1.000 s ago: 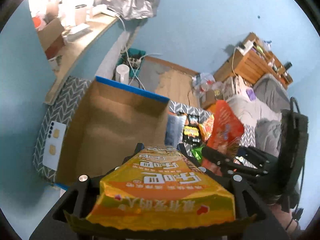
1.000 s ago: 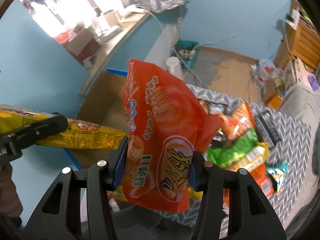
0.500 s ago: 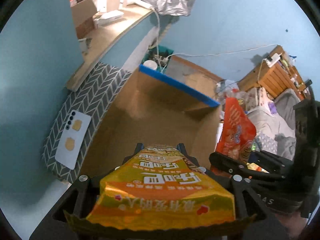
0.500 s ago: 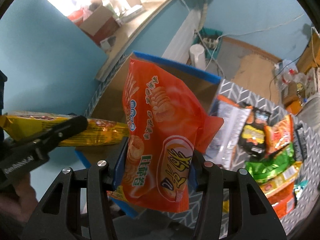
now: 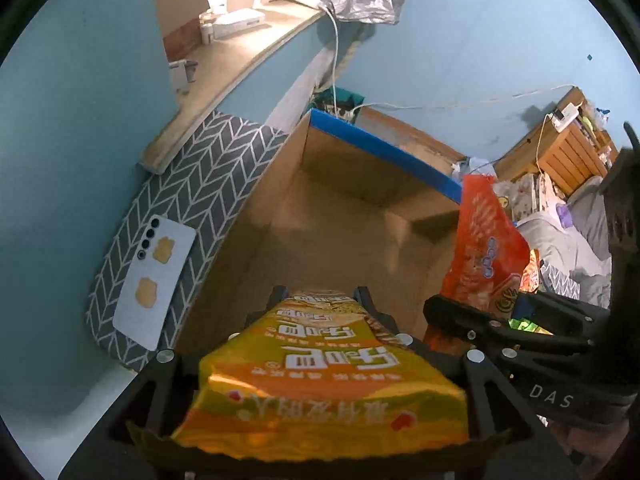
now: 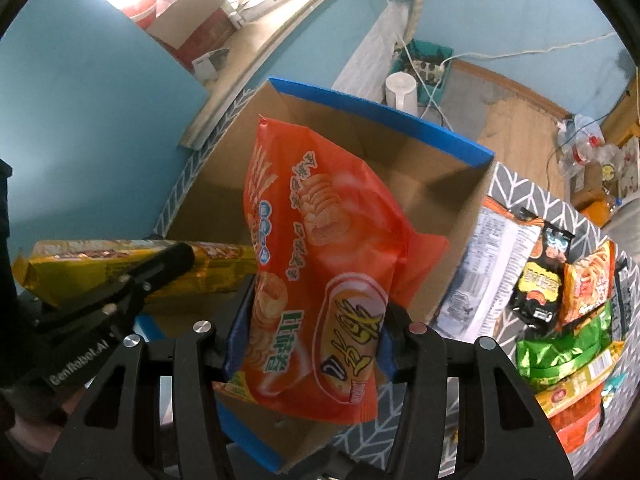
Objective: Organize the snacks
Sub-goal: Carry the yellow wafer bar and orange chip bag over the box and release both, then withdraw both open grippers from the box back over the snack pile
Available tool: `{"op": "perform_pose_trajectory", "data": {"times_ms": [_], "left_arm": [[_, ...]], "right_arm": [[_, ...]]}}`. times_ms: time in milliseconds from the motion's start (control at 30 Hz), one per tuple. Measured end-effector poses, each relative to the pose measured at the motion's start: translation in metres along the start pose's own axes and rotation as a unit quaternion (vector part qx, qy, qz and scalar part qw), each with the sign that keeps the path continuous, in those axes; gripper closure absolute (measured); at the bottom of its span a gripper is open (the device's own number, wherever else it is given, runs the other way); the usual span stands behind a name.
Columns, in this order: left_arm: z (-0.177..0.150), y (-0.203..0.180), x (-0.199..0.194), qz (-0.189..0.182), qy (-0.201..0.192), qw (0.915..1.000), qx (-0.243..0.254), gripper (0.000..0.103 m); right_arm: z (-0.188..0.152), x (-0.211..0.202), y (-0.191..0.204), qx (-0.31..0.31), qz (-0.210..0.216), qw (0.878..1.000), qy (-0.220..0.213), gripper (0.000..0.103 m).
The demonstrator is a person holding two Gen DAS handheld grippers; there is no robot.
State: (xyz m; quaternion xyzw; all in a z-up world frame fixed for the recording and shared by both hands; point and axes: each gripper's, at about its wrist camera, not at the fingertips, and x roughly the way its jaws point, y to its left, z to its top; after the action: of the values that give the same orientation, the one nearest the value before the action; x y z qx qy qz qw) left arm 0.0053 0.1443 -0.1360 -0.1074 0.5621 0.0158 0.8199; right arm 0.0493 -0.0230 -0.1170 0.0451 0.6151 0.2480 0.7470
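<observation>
Two crinkly foil snack bags hang over the open brown cardboard box with blue-taped rim (image 6: 380, 116), which sits on the grey herringbone-patterned surface (image 5: 208, 184). The left claw (image 5: 320, 304) is clenched on a flat yellow-orange packet printed with white characters (image 5: 320, 376). The right claw (image 6: 316, 320) has a puffy glossy orange crisp bag (image 6: 320, 264) between its blue pads, pads touching it while its jaws are opening. Beside the box lies a heap of more packets (image 6: 560, 300): white, black, green, orange. One pale phone with two stickers (image 5: 154, 280) lies flat.
</observation>
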Motion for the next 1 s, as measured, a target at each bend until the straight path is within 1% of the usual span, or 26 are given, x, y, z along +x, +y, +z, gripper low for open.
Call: {"op": "perform_pose_trajectory", "data": {"times_ms": [33, 67, 133, 167, 200, 267, 333, 400, 467, 600, 733, 833, 1000], "left_arm": [[0.0, 0.0, 0.0, 0.002, 0.004, 1.0, 0.0, 0.068], [0.0, 0.0, -0.001, 0.004, 0.005, 1.0, -0.001, 0.064], [0.0, 0.0, -0.007, 0.006, -0.002, 1.0, 0.0, 0.06], [0.0, 0.0, -0.009, 0.007, -0.006, 1.0, 0.002, 0.055], [0.0, -0.001, -0.013, 0.012, -0.009, 0.9999, 0.003, 0.047], [0.001, 0.0, -0.018, 0.016, -0.016, 0.9997, 0.003, 0.042], [0.003, 0.001, -0.023, 0.016, -0.019, 0.9997, 0.001, 0.042], [0.004, 0.004, -0.025, 0.014, -0.016, 0.9998, -0.005, 0.042], [0.004, 0.006, -0.028, 0.01, -0.015, 0.9998, -0.013, 0.042], [0.004, 0.004, -0.032, 0.003, -0.014, 0.9997, -0.02, 0.042], [0.003, -0.004, -0.034, -0.006, -0.011, 0.9998, -0.017, 0.042], [0.002, -0.015, -0.034, -0.014, -0.008, 0.9998, -0.008, 0.042], [-0.001, -0.039, -0.034, -0.027, -0.005, 0.9994, 0.021, 0.042]], "right_arm": [[0.001, 0.001, 0.001, 0.001, 0.003, 1.0, 0.005, 0.047], [0.001, 0.001, 0.0, 0.003, 0.002, 1.0, 0.007, 0.047], [0.001, 0.002, 0.0, 0.003, -0.004, 1.0, 0.008, 0.046], [0.002, 0.002, 0.0, 0.002, -0.006, 1.0, 0.008, 0.044], [0.002, 0.002, 0.0, 0.002, -0.008, 1.0, 0.007, 0.042], [0.001, 0.0, 0.0, 0.004, -0.012, 1.0, 0.005, 0.04], [0.001, -0.002, -0.002, 0.007, -0.013, 1.0, 0.004, 0.038], [0.0, -0.004, -0.002, 0.007, -0.018, 1.0, 0.0, 0.031], [-0.001, -0.008, -0.003, 0.009, -0.022, 1.0, -0.007, 0.029], [-0.002, -0.017, -0.006, 0.016, -0.021, 1.0, -0.014, 0.029], [-0.007, -0.029, -0.012, 0.023, -0.027, 0.999, -0.021, 0.029], [-0.013, -0.039, -0.021, 0.035, -0.032, 0.999, -0.026, 0.029], [-0.026, -0.059, -0.049, 0.075, -0.041, 0.996, -0.034, 0.029]]}}
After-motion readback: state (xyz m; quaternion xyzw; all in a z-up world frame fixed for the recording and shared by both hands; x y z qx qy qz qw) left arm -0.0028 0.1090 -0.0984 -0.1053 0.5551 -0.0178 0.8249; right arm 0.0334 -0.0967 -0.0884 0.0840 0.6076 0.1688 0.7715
